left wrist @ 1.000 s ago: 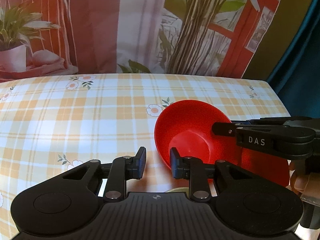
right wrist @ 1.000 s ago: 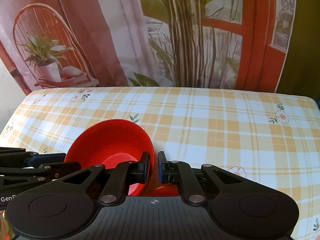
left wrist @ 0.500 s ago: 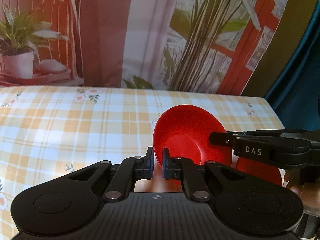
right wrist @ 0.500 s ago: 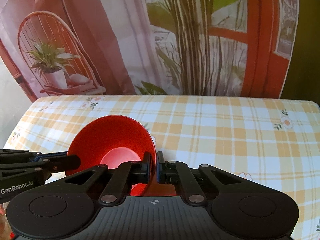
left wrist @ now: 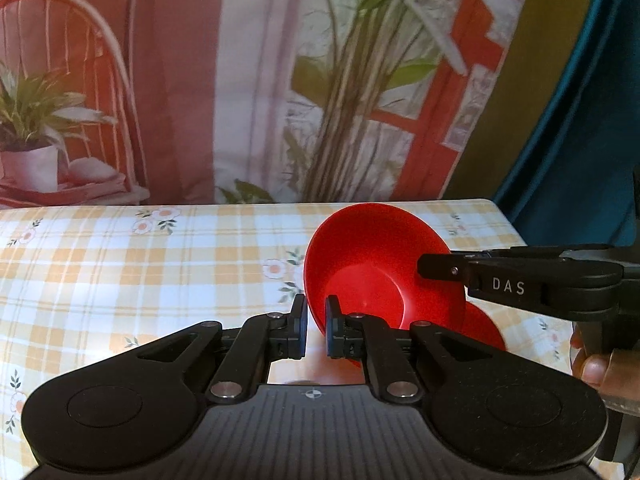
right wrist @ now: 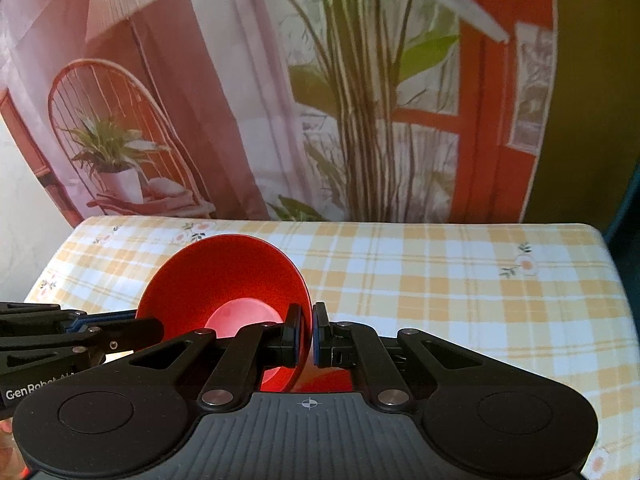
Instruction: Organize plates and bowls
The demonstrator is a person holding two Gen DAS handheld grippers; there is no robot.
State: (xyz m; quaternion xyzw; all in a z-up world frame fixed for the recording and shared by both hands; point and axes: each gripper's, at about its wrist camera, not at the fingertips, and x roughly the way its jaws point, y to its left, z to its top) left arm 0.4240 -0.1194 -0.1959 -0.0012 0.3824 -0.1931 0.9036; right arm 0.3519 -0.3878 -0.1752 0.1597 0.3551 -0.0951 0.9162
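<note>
We clamp the left tool (left wrist: 316,330) on the red bowl's (left wrist: 376,268) left rim and the right tool (right wrist: 305,336) on its opposite rim, holding it tilted above the checked tabletop (right wrist: 460,280).

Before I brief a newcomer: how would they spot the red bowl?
On the yellow plaid tablecloth, both grippers meet at one thing. It is the red bowl, tilted on edge, opposite rims pinched by left gripper and right gripper; nothing else is glossy red.
</note>
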